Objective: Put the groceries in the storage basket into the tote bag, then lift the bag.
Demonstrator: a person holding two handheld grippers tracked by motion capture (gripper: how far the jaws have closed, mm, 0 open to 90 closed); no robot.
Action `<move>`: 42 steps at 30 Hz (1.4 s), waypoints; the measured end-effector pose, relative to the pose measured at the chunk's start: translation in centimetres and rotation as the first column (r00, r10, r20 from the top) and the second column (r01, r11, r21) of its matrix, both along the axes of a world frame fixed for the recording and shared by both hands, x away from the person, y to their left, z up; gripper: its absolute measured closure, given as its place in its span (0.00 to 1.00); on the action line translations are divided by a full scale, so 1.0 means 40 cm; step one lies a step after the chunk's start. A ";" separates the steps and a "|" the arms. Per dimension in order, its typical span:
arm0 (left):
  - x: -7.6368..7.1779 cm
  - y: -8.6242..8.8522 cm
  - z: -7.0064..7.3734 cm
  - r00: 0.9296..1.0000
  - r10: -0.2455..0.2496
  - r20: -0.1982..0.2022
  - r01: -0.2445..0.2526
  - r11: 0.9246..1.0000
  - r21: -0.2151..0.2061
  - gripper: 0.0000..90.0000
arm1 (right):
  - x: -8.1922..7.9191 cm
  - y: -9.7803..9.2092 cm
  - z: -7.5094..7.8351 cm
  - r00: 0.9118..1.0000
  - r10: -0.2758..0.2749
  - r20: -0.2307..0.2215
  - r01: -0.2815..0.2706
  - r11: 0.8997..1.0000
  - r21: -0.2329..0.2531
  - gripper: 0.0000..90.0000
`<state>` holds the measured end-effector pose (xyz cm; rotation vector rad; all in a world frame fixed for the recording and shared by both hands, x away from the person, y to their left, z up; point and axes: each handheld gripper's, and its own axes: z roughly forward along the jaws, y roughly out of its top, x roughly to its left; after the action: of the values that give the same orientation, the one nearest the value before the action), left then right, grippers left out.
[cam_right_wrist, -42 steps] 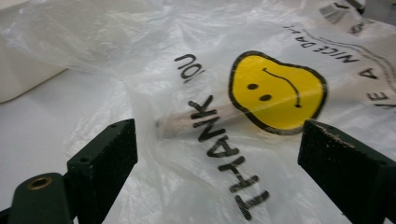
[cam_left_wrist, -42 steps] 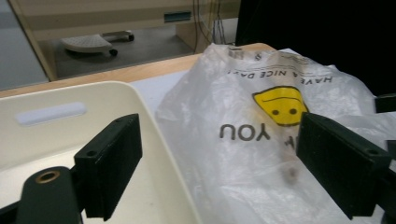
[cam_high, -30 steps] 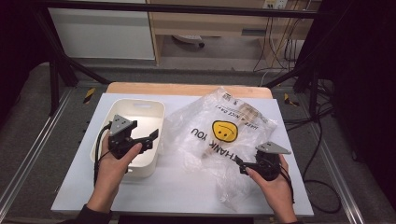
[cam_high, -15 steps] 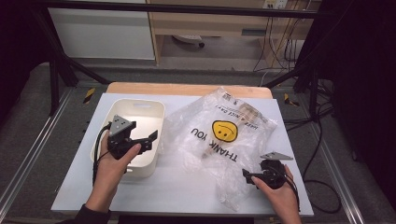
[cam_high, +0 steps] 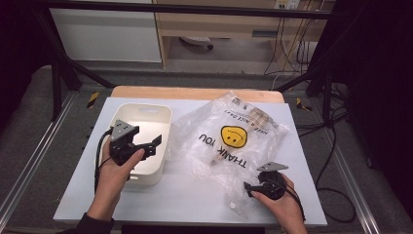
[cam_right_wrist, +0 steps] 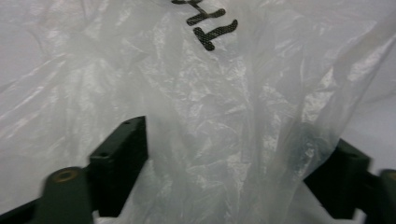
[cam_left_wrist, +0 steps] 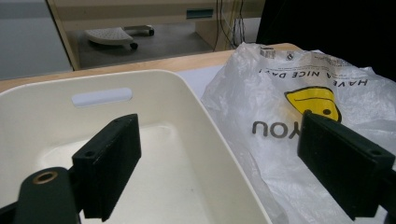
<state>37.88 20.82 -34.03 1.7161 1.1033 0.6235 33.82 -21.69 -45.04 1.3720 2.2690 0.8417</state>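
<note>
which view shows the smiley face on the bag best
The high view: the whole yellow smiley face is unobstructed on the plastic bag. In the left gripper view a black jaw covers the face's lower part. The right gripper view gives crumpled bag film and part of the black lettering.

Bright even table light, dark surroundings, soft blur

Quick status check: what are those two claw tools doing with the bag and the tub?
Left gripper open, over the white tub. Right gripper open, jaws straddling the plastic bag near edge. Tub looks empty. Nothing blocking.
</note>
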 end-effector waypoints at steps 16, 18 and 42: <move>-0.006 -0.018 -0.001 1.000 -0.015 0.005 0.015 1.000 0.027 0.15 | 0.005 -0.007 0.016 0.995 0.103 -0.015 -0.102 0.992 0.072 1.00; -0.009 -0.026 0.000 1.000 -0.021 0.009 0.021 0.999 0.029 0.15 | 0.000 -0.018 0.023 0.995 0.102 -0.013 -0.100 0.993 0.070 1.00; -0.054 -0.154 -0.014 0.991 -0.133 0.003 0.132 0.988 0.080 0.14 | 0.023 -0.221 0.036 1.000 -0.007 -0.017 0.007 1.000 0.002 1.00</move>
<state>35.71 14.66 -34.58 1.8371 0.9609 0.5968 34.72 -30.54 -43.59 1.3926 2.2756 0.8339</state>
